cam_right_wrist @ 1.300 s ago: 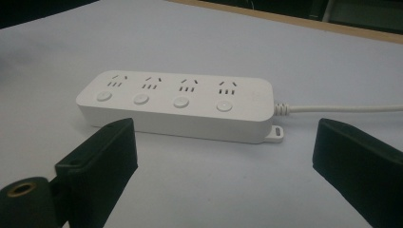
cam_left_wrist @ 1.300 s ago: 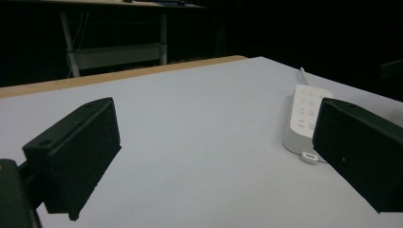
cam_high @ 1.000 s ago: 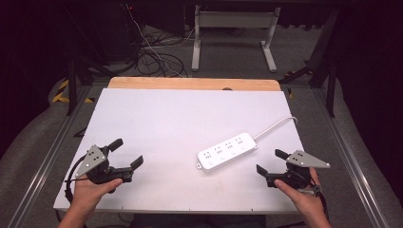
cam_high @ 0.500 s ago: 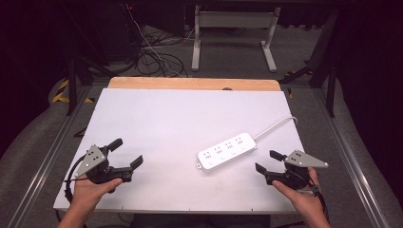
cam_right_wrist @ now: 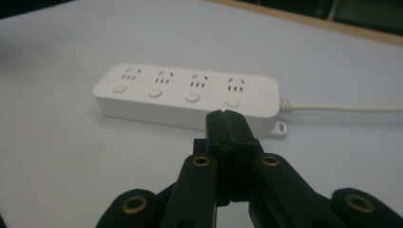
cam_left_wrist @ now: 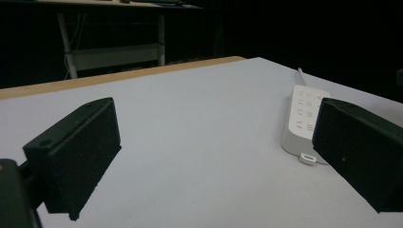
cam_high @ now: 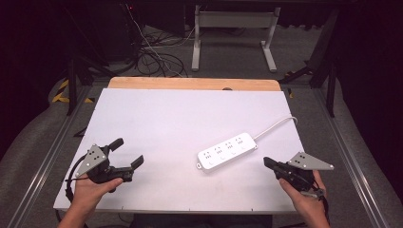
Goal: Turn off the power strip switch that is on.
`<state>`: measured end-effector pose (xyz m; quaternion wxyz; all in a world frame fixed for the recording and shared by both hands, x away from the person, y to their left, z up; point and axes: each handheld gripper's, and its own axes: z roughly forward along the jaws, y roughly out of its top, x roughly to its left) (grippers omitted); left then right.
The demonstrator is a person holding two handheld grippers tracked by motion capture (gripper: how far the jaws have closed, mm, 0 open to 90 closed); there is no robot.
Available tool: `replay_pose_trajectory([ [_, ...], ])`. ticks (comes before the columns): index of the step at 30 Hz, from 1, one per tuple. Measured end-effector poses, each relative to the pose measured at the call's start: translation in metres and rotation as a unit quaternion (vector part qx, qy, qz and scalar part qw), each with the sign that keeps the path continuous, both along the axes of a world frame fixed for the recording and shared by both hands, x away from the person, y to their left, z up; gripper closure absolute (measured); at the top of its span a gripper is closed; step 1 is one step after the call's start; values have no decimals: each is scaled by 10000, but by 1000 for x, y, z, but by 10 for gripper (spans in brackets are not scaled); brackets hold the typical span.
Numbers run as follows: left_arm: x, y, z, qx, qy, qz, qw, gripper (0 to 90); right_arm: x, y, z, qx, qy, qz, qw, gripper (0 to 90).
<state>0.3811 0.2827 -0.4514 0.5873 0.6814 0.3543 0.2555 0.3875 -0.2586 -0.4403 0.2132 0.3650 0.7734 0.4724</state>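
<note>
A white power strip (cam_high: 227,151) with several sockets and round buttons lies slantwise on the white table top (cam_high: 180,123), right of centre; its white cord (cam_high: 278,124) runs off toward the right edge. My right gripper (cam_high: 266,162) is shut with nothing in it, its tips a short way from the strip's near right side. In the right gripper view the closed jaws point at the power strip (cam_right_wrist: 186,94) just ahead. My left gripper (cam_high: 127,152) rests at the front left, open and empty. The left gripper view has the power strip (cam_left_wrist: 304,121) far off behind its right jaw.
A wooden strip (cam_high: 192,84) borders the table's far edge. Beyond it stand a white metal frame (cam_high: 233,28) and tangled cables (cam_high: 157,54) on the dark floor. Metal rails (cam_high: 351,166) run along both sides of the table.
My right gripper has gone from open to shut and edged slightly toward the power strip. The left gripper has stayed where it was.
</note>
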Motion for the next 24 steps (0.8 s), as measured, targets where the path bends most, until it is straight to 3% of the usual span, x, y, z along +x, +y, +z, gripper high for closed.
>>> replay_pose_trajectory([
  [7, 0, 0, 0, 25, 10, -11, 10000, 24, -3, -3, 17, 141, -51, -81, 9999, 900],
  [14, 1, 0, 0, 39, 11, 7, 10000, 24, 3, 2, 40, 3, -31, -66, 10000, 900],
  [16, 1, 0, -1, 47, 23, -6, 10000, 24, 7, 10, 50, -77, 26, -6, 10000, 900],
  [24, 1, 0, -1, 51, 27, -4, 10000, 26, 28, 38, 56, -424, 298, 125, 9986, 900],
])
